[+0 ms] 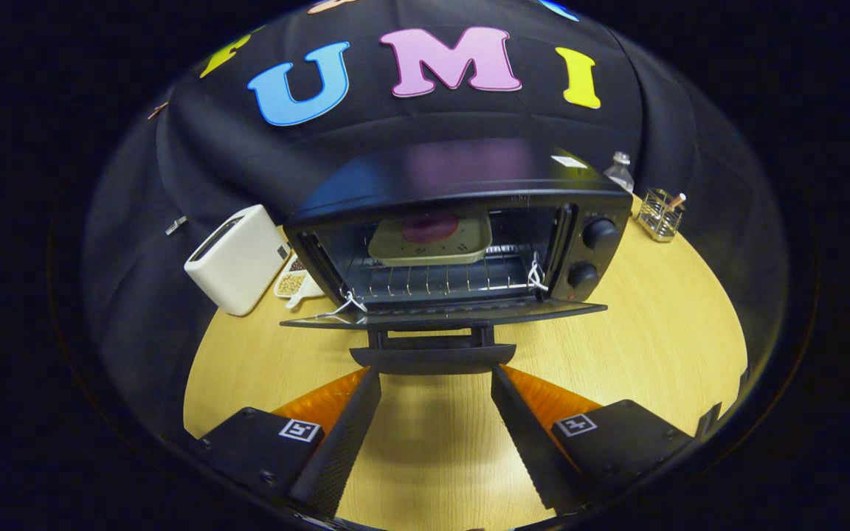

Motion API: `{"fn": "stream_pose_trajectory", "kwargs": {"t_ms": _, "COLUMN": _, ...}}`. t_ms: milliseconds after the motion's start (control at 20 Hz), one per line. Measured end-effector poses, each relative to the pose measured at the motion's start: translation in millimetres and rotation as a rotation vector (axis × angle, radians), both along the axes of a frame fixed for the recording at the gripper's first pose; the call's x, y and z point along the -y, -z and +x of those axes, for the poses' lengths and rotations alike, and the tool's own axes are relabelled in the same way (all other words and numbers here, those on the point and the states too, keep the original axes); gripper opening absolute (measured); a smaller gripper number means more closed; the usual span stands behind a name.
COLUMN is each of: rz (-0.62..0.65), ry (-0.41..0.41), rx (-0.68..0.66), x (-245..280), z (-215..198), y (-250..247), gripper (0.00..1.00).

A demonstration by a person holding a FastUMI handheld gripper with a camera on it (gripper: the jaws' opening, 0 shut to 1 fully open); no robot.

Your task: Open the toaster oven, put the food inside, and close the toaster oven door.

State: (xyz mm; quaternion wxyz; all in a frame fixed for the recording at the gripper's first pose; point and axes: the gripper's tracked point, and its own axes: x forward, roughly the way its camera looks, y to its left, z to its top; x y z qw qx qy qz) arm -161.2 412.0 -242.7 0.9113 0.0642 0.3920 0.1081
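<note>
1. Tool (436, 383) fingers are spread wide and hold nothing; their tips sit just under the handle (432, 359) of the lowered toaster oven door (443, 313), near the table's (661, 332) front middle.
2. Toaster oven (462, 236) stands toward the table's back edge, its door dropped flat. A tray (431, 243) with a dark reddish food item (429, 227) rests on the wire rack (432, 279) inside, so closing looks like the step left.
3. Risk: with the fingers this wide, a lift from below could slip off the handle and let the door fall back, as nothing grips it.
4. Risk: a hard push could shove the whole oven toward the back edge or jolt the tray on the rack.
5. Other containers: a small dish (294, 284) of pale beans lies beside the white toaster (237, 258) at the table's left; a wire holder (660, 214) with a stick-like item stands at the back right corner, a bottle (620, 171) just behind it.
</note>
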Motion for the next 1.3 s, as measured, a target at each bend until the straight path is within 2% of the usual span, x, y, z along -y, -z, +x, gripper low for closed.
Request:
{"fn": "stream_pose_trajectory", "kwargs": {"t_ms": 550, "rz": -0.014, "ry": 0.013, "rx": 0.181, "x": 11, "z": 51, "y": -61, "gripper": 0.99}}
{"fn": "stream_pose_trajectory", "kwargs": {"t_ms": 950, "rz": -0.059, "ry": -0.016, "rx": 0.306, "x": 31, "z": 51, "y": -102, "gripper": 0.99}}
{"fn": "stream_pose_trajectory", "kwargs": {"t_ms": 1150, "rz": -0.068, "ry": 0.015, "rx": 0.411, "x": 52, "z": 52, "y": -142, "gripper": 1.0}}
{"fn": "stream_pose_trajectory", "kwargs": {"t_ms": 1300, "rz": -0.075, "ry": 0.008, "rx": 0.477, "x": 64, "z": 54, "y": -171, "gripper": 1.0}}
